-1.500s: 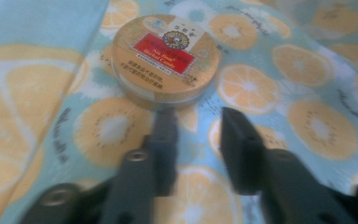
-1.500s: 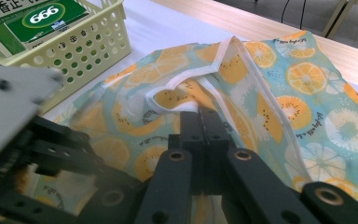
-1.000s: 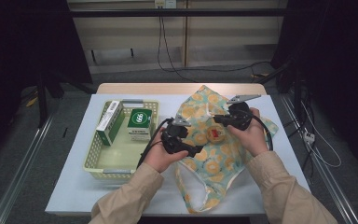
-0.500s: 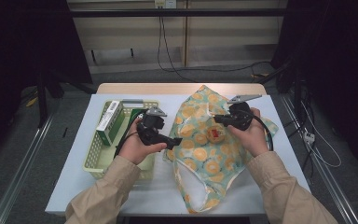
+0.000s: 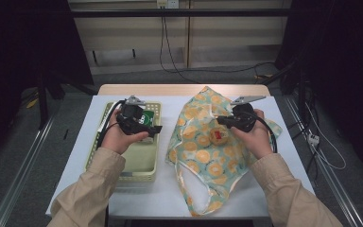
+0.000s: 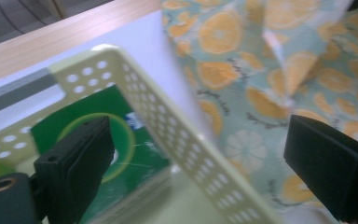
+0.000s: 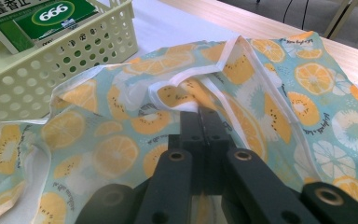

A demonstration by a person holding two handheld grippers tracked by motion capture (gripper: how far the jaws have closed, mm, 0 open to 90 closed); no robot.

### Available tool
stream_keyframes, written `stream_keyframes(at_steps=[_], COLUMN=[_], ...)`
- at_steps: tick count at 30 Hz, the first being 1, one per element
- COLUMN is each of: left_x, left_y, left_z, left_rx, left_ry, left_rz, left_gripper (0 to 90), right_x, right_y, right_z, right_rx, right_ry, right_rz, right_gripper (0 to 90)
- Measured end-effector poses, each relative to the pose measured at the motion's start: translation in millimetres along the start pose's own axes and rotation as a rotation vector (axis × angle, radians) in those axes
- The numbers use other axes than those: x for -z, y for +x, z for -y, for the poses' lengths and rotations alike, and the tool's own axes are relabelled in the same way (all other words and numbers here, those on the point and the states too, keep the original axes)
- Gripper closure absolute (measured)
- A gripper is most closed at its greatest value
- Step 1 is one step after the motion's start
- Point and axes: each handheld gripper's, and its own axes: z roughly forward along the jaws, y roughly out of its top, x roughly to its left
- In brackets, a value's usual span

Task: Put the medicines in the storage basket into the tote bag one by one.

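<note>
A cloth bag [image 5: 203,156] with an orange-slice print lies on the white table top, right of centre. My right gripper [image 5: 220,121] is shut on the bag's white-hemmed edge [image 7: 200,103] and holds that fold up. My left gripper [image 5: 157,128] hovers over the pale yellow basket [image 5: 123,176] at the left. Its jaws stand wide open and straddle the basket's perforated wall [image 6: 168,126], gripping nothing. A green box [image 6: 102,154] marked 666 [image 7: 51,13] lies inside the basket, close to the left jaw.
A small red and tan thing [image 5: 217,136] sits at the middle of the bag; what it is I cannot tell. The table's wooden strip [image 5: 179,89] runs along the far edge. Cables hang behind and to the right of the table.
My left gripper has moved left from the bag's edge to over the basket, and the bag's left side has dropped flatter. The right gripper has stayed shut on the bag.
</note>
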Motion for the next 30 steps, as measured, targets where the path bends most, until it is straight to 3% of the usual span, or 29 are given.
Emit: stream_keyframes(at_steps=[5,8,16,23,27,30], left_x=[-9.1,-16.3,-41.6,-44.9,-49.1,-51.9], left_y=[15.8,22.6,25.0,28.0,29.3,27.8], left_z=[3.2,3.9,11.3,12.5,15.6,15.2], left_rx=[0.047,0.049,0.066,0.081,0.117,0.117], left_ry=[0.005,0.022,0.068,0.069,0.093,0.105], left_rz=[-0.060,-0.098,-0.152,-0.206,-0.206,-0.215], left_gripper=[8.1,8.1,7.9,6.6,5.1,3.7], right_x=[-0.3,0.0,0.0,0.5,1.0,0.9], right_y=[-1.0,-1.7,-2.8,-2.7,-3.5,-3.5], right_z=[0.4,0.3,0.9,0.6,0.6,0.6], right_rx=[-0.003,-0.001,-0.003,-0.002,-0.005,-0.005], right_ry=[0.003,0.003,0.003,0.001,-0.001,0.000], right_rz=[0.002,0.003,-0.003,-0.006,-0.005,-0.004], right_gripper=[90.0,90.0,90.0,90.0,90.0,90.0])
